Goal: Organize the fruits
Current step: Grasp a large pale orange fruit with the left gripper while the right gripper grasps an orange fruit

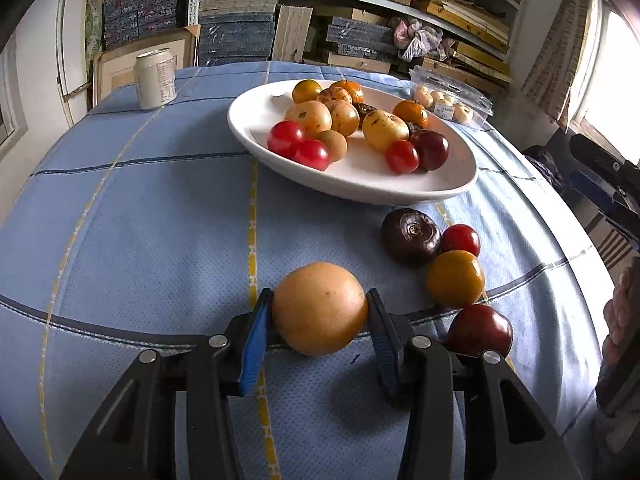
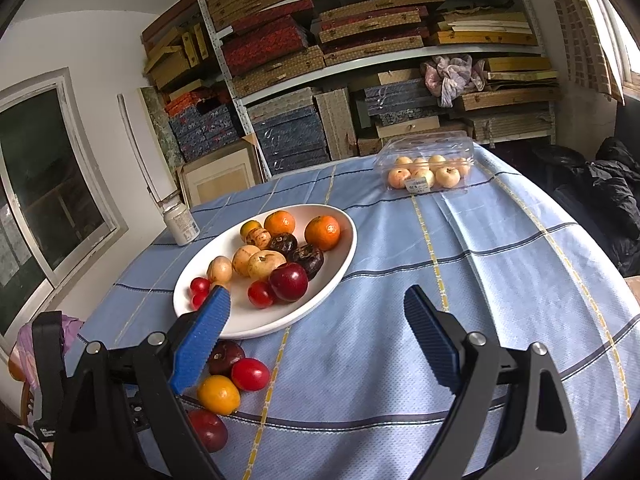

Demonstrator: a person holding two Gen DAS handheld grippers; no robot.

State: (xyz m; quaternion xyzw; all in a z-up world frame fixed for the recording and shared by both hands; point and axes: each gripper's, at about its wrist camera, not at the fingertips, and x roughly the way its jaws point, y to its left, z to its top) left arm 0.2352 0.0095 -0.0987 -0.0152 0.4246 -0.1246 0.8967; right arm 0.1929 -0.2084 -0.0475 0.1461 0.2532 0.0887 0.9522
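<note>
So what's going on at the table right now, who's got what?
A person is sorting fruit with two handheld grippers. The left gripper has its blue pads against a pale orange fruit that sits on the blue tablecloth. The right gripper is open and holds nothing. The white plate already carries a pile of fruit, while four loose fruits wait on the cloth beside it.

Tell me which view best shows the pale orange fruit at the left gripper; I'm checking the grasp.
The left wrist view: the pale orange fruit sits between the left gripper pads, both touching. The right wrist view doesn't show it.
</note>
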